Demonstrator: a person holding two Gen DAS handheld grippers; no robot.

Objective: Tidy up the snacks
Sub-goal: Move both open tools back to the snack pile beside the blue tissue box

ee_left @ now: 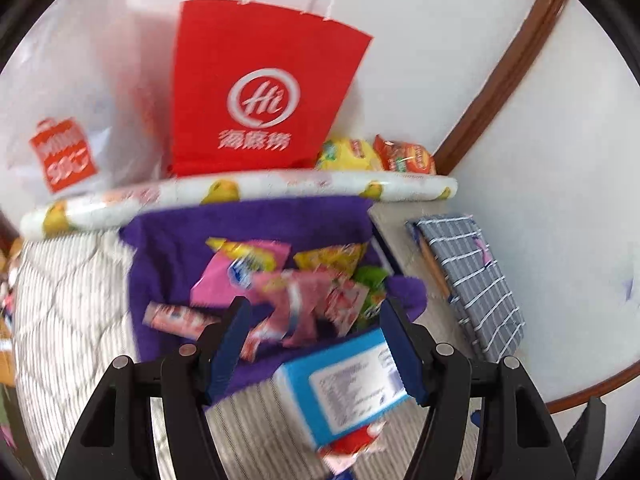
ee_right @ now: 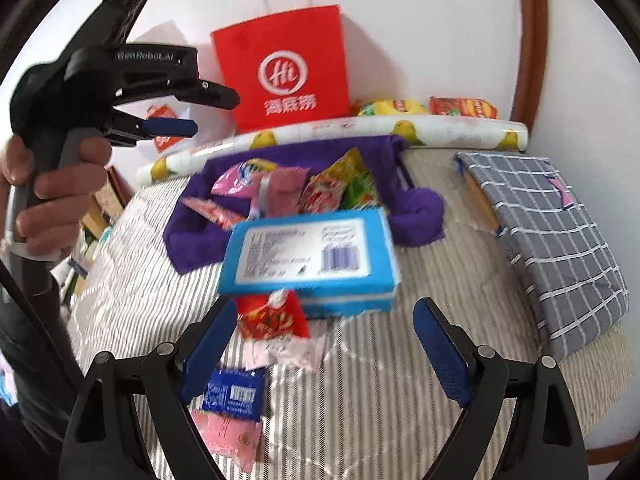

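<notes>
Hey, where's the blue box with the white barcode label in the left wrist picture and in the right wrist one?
Left wrist view: the blue box lies low and right of centre, partly between the left claw's fingers, at the purple cloth's near edge.
Right wrist view: the blue box is near the centre, beyond the open right claw, on the striped cover.
Shared landmark: the red paper bag standing against the wall.

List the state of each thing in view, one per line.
Left gripper: fingers open, empty.
Right gripper: fingers open, empty.
Blue box: lying flat, label up, closed.
Red paper bag: upright against the wall.
Purple towel: spread out, snack packets piled on it.
Red snack packet: loose on the striped bedding.
Small blue packet: loose on the bedding.
</notes>
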